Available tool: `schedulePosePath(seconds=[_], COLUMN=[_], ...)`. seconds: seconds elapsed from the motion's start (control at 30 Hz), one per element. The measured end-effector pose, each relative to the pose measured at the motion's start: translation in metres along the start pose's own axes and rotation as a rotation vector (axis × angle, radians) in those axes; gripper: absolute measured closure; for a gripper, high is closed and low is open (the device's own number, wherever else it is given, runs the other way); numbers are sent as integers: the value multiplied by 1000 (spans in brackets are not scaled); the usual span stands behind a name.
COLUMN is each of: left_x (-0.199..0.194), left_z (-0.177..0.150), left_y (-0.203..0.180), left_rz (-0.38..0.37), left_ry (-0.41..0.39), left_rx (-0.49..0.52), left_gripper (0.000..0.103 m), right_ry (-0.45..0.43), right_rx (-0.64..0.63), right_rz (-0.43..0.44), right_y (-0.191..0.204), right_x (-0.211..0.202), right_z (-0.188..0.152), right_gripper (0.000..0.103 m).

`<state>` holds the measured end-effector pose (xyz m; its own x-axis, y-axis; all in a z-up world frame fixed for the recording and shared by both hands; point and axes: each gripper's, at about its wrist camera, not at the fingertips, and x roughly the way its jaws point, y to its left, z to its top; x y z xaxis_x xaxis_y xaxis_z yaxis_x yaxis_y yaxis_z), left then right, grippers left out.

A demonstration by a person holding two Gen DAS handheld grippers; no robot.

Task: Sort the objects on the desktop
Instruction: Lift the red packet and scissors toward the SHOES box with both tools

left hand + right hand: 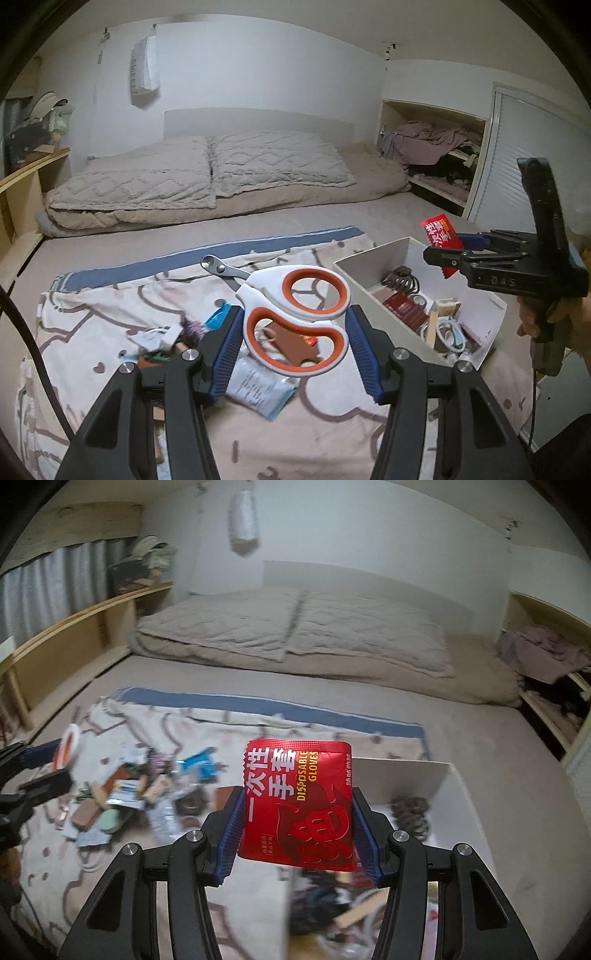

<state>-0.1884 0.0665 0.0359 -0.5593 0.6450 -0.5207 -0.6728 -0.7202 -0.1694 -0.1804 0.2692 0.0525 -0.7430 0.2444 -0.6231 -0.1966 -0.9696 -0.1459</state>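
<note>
Both hands are loaded right now. The left gripper [295, 328] is clamped across the orange-and-white clippers [295, 314], the blue pads pressing on the outer edges of the two handle loops, with the short metal tip poking up and away over the patterned cloth [92, 325]. Looks like hard plastic plus steel, so stiff and a bit nose-heavy; the smooth rounded loops could probably swivel or slip between the pads, so squeezing at the widest part of the loops seems the safest hold.

The right gripper [297, 812] is pinching the red glove packet [295, 805] by its two side edges, held upright above the near edge of the white box [406, 775]. That one is a thin foil sachet: light, floppy, crinkly, likely to buckle if squeezed harder, but nothing fragile in it.

The box already has a hair claw, cables and other bits inside, while the unsorted pile [125, 797] sits on the cloth to the left
</note>
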Motion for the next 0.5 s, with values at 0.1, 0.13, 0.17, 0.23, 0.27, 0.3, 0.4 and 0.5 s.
schedulePosePath(seconds=[0.1,0.13,0.17,0.23,0.27,0.3,0.4,0.5], left_x=[7,8,10,13,15,17,25,37], left_z=[6,8,10,15,17,20,26,32], left_y=[-11,-14,-17,-25,-29,-35,-54,-72], left_rz=[-22,-25,-28,-42,-43,-45,-58,-82], left_ry=[2,1,0,-3,-7,-11,-14,-7], left_rx=[-8,-12,-16,-18,-14,-7,29,80], left_gripper=[47,47,47,47,47,47,47,47], right_ry=[14,21,32,57,79,120,194,265], right_rx=[10,17,28,47,63,-17,44,103], right_rz=[-38,-46,-56,-73,-89,-10,-22,-17], right_y=[-20,-27,-36,-49,-58,-63,-85,-103], right_x=[6,9,13,21,28,34,56,75], right_z=[-2,-3,-6,-11,-14,-17,-26,-34], right_gripper=[48,48,48,48,48,48,48,48])
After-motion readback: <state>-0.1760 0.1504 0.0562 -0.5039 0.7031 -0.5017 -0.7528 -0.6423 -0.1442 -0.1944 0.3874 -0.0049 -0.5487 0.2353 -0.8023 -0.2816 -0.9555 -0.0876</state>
